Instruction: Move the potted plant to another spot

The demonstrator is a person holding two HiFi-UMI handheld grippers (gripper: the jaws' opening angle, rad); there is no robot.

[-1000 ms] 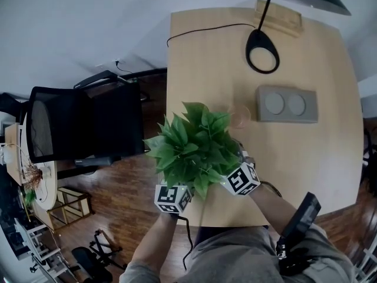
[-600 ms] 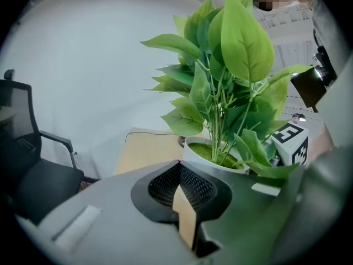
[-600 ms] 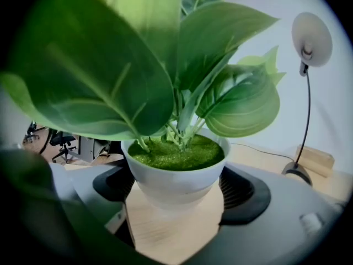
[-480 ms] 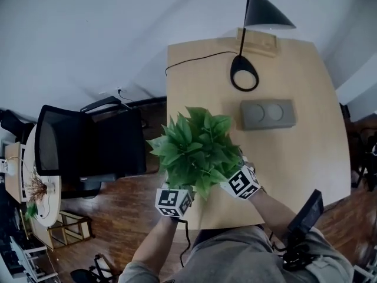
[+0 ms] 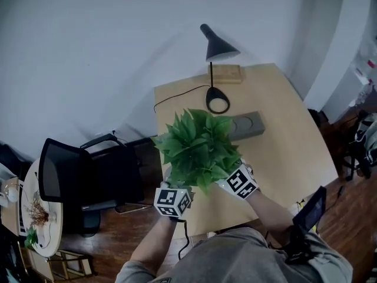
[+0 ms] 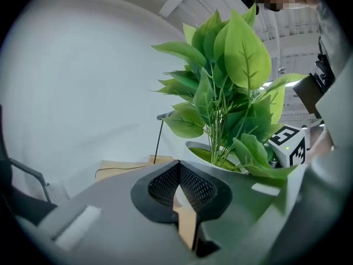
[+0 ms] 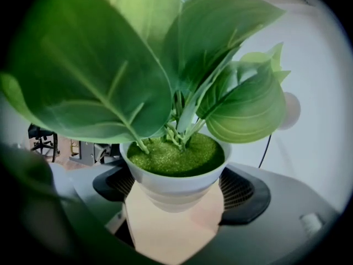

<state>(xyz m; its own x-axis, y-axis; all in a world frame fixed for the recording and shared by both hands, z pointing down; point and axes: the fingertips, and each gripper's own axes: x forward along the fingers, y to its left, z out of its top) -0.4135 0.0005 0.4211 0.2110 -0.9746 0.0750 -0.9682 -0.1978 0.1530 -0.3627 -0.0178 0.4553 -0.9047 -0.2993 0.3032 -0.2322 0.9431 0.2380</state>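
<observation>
Two tools are held close in front of the body. The left forearm [image 5: 154, 246] and the right forearm [image 5: 268, 208] are both raised from below, and the marker cubes face up on either side of the foliage.

The left tool [image 6: 179, 187] has its jaws closed on each other with nothing between them. It is parked just beside the white pot [image 7: 165, 182], on the pot's left; whether it touches the pot cannot be told.

The right tool [image 7: 175, 199] is clamped on the pot wall from both sides, under the rim.

The potted plant [image 5: 199, 146] is upright in that clamp. It is judged to be lifted clear of the counter [image 5: 283, 140] and is seen over the counter's near-left part.

The step is judged to be the carry to a new spot.
- The pot should be held level. The leafy top sits high above a single clamp, so tipping is judged the main risk.
- The pot widens upward, so slipping down through the pads is judged less likely.
- The closed left tool could be used as a side steady.
- The pot base is hidden by leaves in the head view, so the landing spot should be chosen before lowering.
- Bare counter is seen to the right.
- The grey block [image 5: 247, 124], the lamp [image 5: 217, 69] and its cable at the far end should be avoided.
- The pot should be set flat before the jaws are released.
</observation>
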